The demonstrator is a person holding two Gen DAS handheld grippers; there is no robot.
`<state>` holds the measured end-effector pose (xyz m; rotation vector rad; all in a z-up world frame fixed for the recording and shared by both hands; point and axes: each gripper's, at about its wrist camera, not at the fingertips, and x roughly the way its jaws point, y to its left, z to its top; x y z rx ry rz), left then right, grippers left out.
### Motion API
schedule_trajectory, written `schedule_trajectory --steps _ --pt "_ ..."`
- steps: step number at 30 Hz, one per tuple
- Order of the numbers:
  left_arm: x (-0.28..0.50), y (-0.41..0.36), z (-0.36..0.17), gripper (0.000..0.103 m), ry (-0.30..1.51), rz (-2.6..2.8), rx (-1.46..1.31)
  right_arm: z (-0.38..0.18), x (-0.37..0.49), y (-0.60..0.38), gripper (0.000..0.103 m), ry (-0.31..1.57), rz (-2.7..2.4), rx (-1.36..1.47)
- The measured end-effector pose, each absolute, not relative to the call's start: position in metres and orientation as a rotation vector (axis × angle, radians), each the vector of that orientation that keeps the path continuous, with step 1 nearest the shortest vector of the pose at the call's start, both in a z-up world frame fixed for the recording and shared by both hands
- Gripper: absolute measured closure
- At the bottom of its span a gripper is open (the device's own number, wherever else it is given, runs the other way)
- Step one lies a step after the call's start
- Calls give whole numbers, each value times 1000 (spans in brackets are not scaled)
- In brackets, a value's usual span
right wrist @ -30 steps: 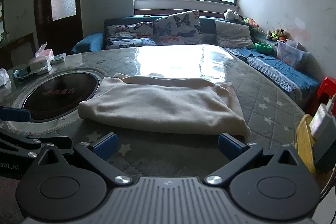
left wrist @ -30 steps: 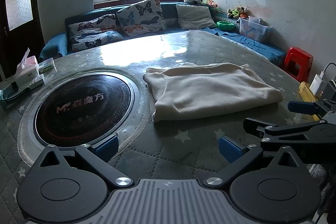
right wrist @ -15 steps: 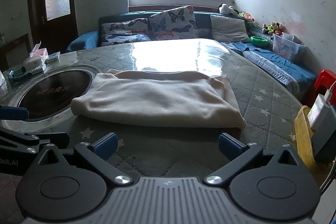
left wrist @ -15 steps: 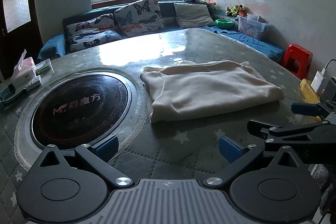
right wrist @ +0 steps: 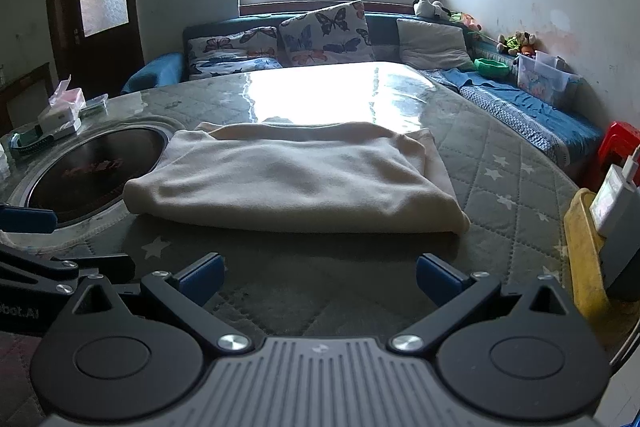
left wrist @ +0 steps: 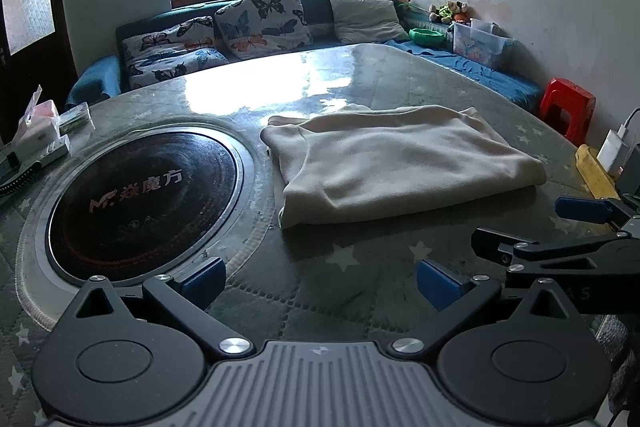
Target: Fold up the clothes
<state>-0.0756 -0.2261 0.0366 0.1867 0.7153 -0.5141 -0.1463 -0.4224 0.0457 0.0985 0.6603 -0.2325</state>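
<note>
The soft cream fleece cloth [right wrist: 288, 179] lies folded in the middle of my picture. It looks light and floppy, so I would pinch a thick edge. My left gripper [left wrist: 320, 279] and right gripper [right wrist: 320, 275] are both spread apart, holding nothing.

a home living room: cushioned sofa [right wrist: 320, 39], plush toys [right wrist: 516, 41].

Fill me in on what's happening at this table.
A person holds two sets of tongs and is folding clothes. A cream garment lies folded into a neat rectangle on the quilted table, beside the round black cooktop. Neither tool touches it: the left tongs and right tongs both hover open at the table's near edge, holding nothing.
</note>
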Motion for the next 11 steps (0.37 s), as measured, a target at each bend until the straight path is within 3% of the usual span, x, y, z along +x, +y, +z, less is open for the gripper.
schedule_trajectory --steps 11 --pt "-69 -229 33 0 733 -521 185 42 -141 -425 0 671 -239 107"
